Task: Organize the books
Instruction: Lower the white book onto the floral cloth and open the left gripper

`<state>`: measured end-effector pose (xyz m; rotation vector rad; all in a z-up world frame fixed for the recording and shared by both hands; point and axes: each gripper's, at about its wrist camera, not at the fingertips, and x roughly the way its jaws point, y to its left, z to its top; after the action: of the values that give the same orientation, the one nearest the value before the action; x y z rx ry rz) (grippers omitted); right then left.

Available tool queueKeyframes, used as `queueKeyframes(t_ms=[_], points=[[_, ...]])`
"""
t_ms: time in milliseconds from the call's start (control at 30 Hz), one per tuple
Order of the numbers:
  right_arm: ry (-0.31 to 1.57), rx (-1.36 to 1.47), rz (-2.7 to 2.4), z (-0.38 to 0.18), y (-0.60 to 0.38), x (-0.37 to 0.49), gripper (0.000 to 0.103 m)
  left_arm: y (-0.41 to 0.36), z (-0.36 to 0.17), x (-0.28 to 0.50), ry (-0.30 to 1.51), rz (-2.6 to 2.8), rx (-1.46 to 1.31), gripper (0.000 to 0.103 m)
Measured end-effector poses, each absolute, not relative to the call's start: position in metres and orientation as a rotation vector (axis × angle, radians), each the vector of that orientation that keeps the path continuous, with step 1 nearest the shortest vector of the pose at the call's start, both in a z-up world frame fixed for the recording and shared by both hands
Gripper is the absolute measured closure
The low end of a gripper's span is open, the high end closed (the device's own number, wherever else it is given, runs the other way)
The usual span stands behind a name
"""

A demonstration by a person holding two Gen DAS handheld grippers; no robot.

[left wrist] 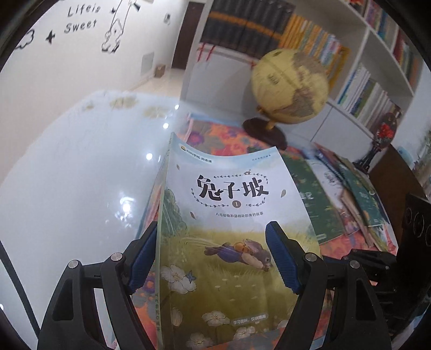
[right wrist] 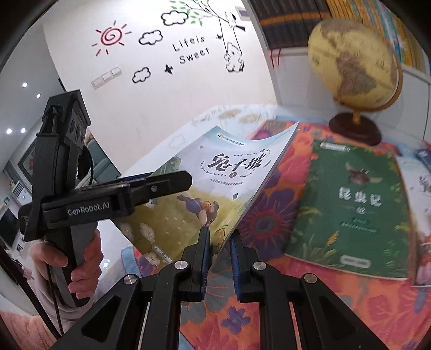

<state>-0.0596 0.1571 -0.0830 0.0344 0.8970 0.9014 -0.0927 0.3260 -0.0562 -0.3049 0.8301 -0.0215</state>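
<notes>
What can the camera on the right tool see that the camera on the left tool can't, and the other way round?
Only the right wrist view shows the person's hand gripping the left gripper from the side, the red sun sticker on the wall, and the green book lying flat with its whole cover showing. Only the left wrist view shows the white bookshelf filled with books and the dark ornament beside the pile. Both show the rabbit book held up between the tools, the globe, the floral cloth and the "Life is Sweet" lettering.
</notes>
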Motion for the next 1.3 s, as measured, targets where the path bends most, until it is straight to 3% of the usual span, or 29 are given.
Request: queueKeyframes(t_ms=[267,567,1300], points=[[0.986,0.084,0.910,-0.121,0.158,-0.048,0.089,0.334,-0.091,-0.080,0.965,0.060,-0.301,0.027],[1.046,0.117,0.952,-0.135,0.158,-0.052,0.087,0.325,-0.099,-0.077,0.986,0.068,-0.233,0.025],[1.022,0.205,0.923,-0.128,0.137,-0.045,0.086,0.319,-0.086,-0.084,0.902,0.092,-0.268,0.025]])
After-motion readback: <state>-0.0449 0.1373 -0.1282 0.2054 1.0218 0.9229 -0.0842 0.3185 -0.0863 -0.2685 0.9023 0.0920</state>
